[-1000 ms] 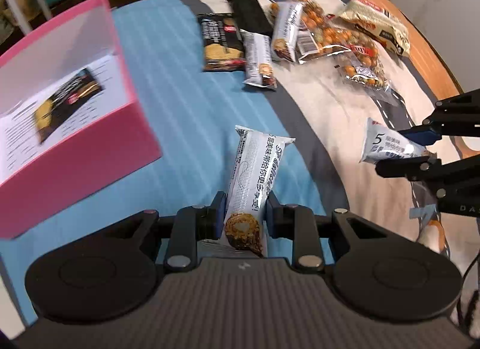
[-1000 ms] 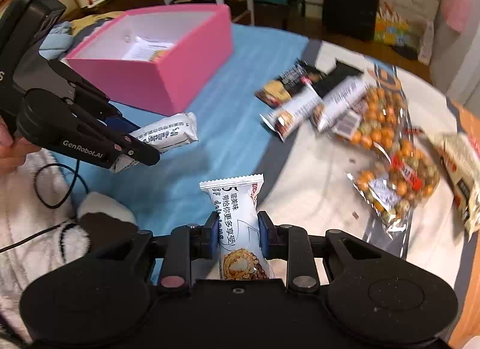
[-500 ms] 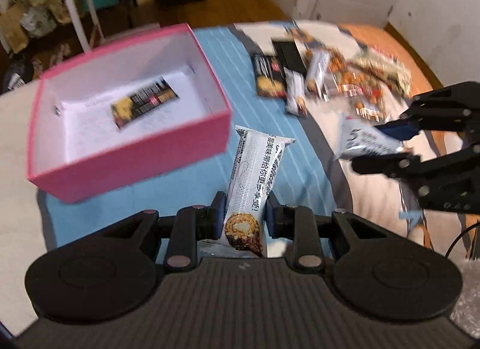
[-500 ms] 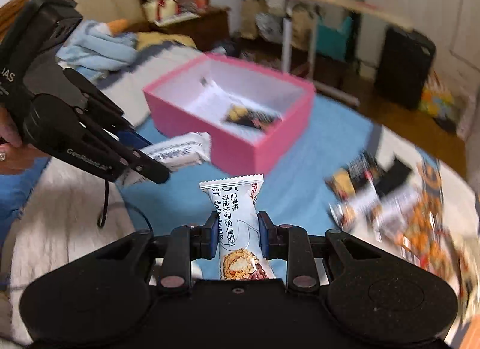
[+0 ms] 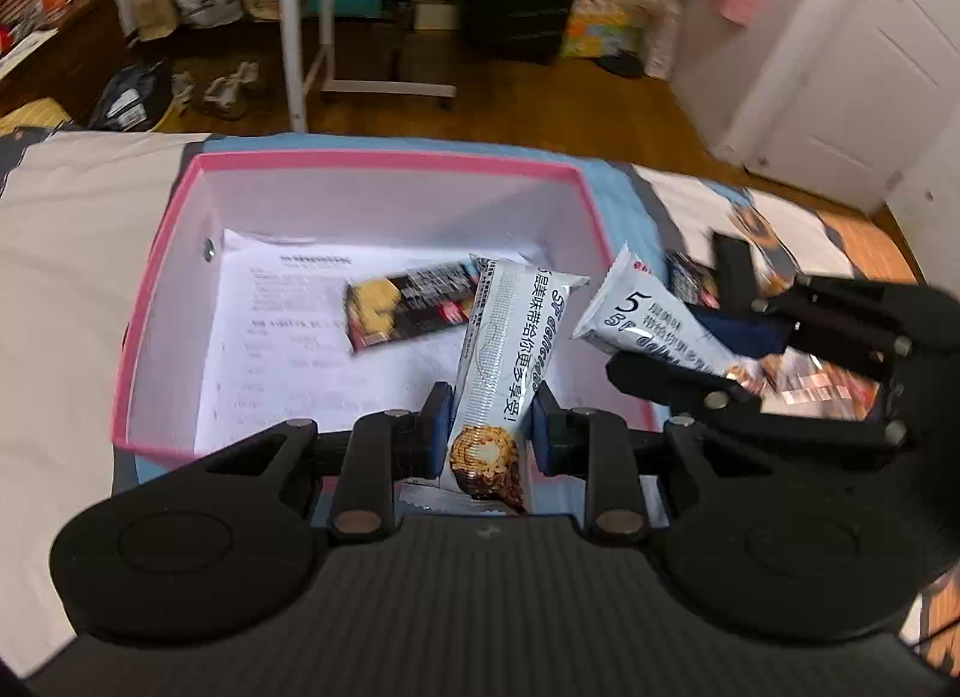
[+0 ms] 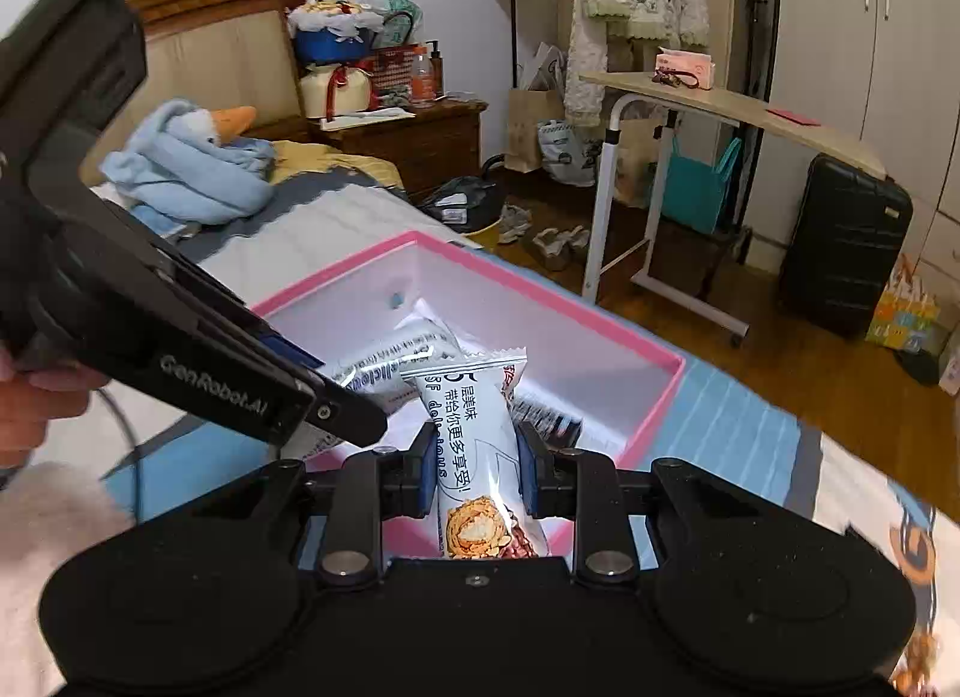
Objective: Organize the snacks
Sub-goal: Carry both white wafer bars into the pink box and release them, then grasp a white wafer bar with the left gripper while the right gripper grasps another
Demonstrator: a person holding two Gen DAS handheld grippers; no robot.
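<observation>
Pink box [image 5: 150, 301] sits open on the bed so both my wafer bars can drop beside the dark snack pack [image 5: 414, 304] already inside. My left gripper [image 5: 487, 424] is clamped on one white bar [image 5: 510, 349], my right gripper [image 6: 475, 472] on the other bar [image 6: 474, 433], each pinched low so the wrapper pokes forward over the box

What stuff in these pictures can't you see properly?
- Loose snacks on the bed: left wrist view, blurred and hidden behind the right gripper.
- Dark snack packet in the pink box: right wrist view, mostly covered by the white snack bar; clear only in the left wrist view.
- Printing on the paper sheet lining the box: left wrist view, too small and blurred to read.
</observation>
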